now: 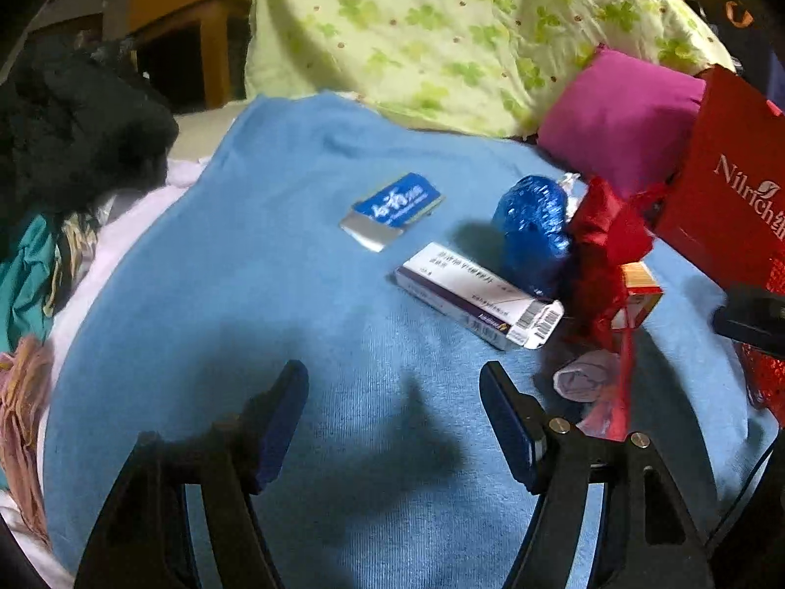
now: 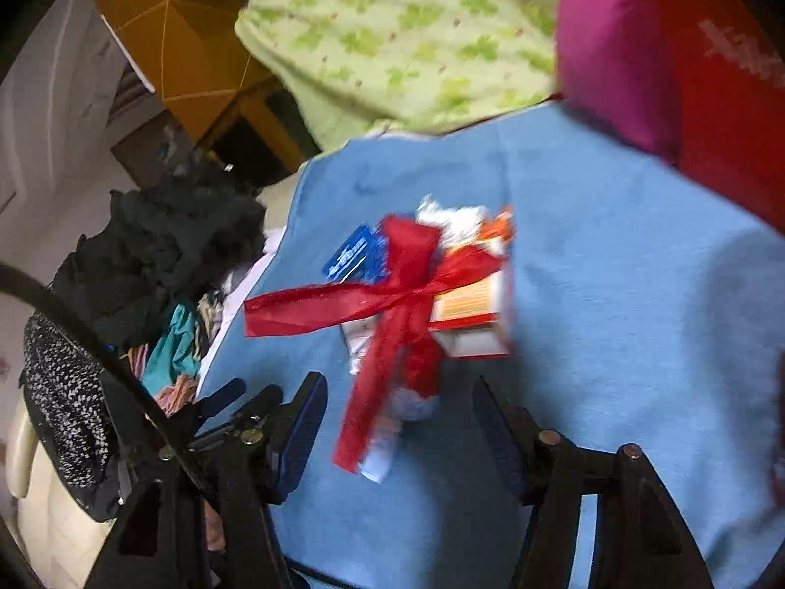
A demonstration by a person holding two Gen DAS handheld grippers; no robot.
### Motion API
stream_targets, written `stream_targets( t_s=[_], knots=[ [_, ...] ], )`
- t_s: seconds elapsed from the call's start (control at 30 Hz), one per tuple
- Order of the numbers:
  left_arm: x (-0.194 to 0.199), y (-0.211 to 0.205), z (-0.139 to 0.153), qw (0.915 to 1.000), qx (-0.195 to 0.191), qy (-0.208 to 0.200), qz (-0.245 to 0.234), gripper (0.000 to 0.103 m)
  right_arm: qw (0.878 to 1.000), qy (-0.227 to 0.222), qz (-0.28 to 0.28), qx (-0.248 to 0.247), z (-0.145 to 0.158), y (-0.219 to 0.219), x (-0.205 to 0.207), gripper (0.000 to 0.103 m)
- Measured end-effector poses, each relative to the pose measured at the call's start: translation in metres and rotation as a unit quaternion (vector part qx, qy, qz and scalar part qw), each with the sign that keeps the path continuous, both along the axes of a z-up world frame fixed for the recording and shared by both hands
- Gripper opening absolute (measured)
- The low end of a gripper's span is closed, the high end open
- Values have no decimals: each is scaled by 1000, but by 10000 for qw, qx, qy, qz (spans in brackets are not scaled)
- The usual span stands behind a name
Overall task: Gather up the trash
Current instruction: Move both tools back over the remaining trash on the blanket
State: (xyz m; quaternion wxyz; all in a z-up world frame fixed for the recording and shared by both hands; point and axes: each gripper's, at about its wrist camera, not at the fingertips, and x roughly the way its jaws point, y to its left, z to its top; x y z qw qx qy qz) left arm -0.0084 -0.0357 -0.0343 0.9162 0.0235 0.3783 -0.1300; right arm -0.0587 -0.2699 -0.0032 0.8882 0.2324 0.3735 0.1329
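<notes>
Trash lies on a blue cloth [image 1: 274, 294]: a flat blue packet [image 1: 392, 208], a white and purple medicine box [image 1: 478, 294], a crumpled blue foil wrapper [image 1: 532, 230], a red ribbon [image 1: 606, 255], an orange and white box [image 1: 638, 297] and a crumpled white tissue [image 1: 584, 378]. My left gripper [image 1: 392, 417] is open and empty, just short of the medicine box. My right gripper [image 2: 400, 422] is open, with the red ribbon's [image 2: 392, 304] tail hanging between its fingers; the orange box [image 2: 473, 316] lies just beyond. The blue packet [image 2: 353, 255] shows behind the ribbon.
A red paper bag [image 1: 726, 186] stands at the right, beside a magenta cushion [image 1: 618, 118]. A green floral pillow [image 1: 441, 34] lies at the back. Dark clothes [image 1: 73, 132] are piled at the left, with a wooden cabinet [image 1: 196, 24] behind.
</notes>
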Motion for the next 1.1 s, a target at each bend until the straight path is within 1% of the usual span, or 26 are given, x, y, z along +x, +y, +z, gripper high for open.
stream_targets(
  t_s=[0.03, 0.1, 0.17, 0.23, 0.3, 0.33, 0.37, 0.4, 0.5, 0.53, 0.57, 0.63, 0.67, 0.77, 0.8, 0.87, 0.9, 1.0, 1.07, 1.1],
  knots=[
    [1, 1, -3, 10000, -30, 75, 27, 73, 10000, 59, 38, 30, -5, 4, 10, 58],
    [4, 5, -5, 9998, -102, 159, 85, 73, 9997, 185, 64, 110, -14, 8, 28, 56],
    [2, 5, -5, 9997, -117, 159, 120, 73, 9992, 360, 42, 138, -27, 12, 49, 53],
    [3, 5, -7, 9997, -137, 168, 103, 73, 9987, 469, 25, 184, -38, 15, 66, 52],
    [6, 3, -9, 9997, -139, 187, 51, 73, 9982, 567, -43, 171, -47, 16, 78, 44],
    [7, 1, -10, 9997, -134, 185, 4, 73, 9978, 631, -66, 164, -52, 16, 82, 34],
    [9, -1, -10, 9997, -136, 176, -48, 73, 9977, 621, -66, 256, -55, 15, 83, 30],
    [10, -2, -10, 9997, -154, 156, -105, 73, 9978, 577, -70, 310, -56, 13, 80, 30],
    [18, -7, -7, 9992, -268, 106, -270, 73, 9988, 391, -76, 271, -50, 5, 71, 24],
    [22, -9, -6, 9989, -316, 99, -323, 73, 9986, 382, -71, 359, -47, -1, 68, 14],
    [25, -11, -5, 9987, -348, 101, -355, 73, 9979, 413, -66, 487, -44, -7, 64, 10],
    [35, -17, -2, 9977, -460, 112, -495, 73, 9971, 333, -44, 678, -35, -19, 52, 10],
    [39, -21, -1, 9973, -465, 111, -565, 73, 9977, 193, -52, 643, -28, -25, 43, 10],
    [53, -35, -1, 9967, -338, 118, -730, 73, 9979, -110, -197, 613, -13, -43, 14, 10],
    [58, -38, -2, 9962, -349, 155, -777, 73, 9977, -119, -277, 608, -12, -49, 7, 10],
    [67, -43, -6, 9952, -408, 289, -837, 73, 9979, -74, -512, 377, -12, -62, -6, 11],
    [72, -46, -8, 9948, -423, 367, -849, 73, 9979, -38, -546, 339, -12, -64, -7, 13],
    [86, -54, -18, 9949, -278, 627, -742, 73, 9978, 107, -357, 554, -14, -63, -2, 16],
    [93, -55, -29, 9942, -108, 846, -650, 73, 9984, 146, -346, 432, -17, -61, -2, 18],
    [96, -54, -33, 9933, -146, 970, -618, 73, 9985, 174, -343, 383, -19, -58, 0, 18]
  ],
)
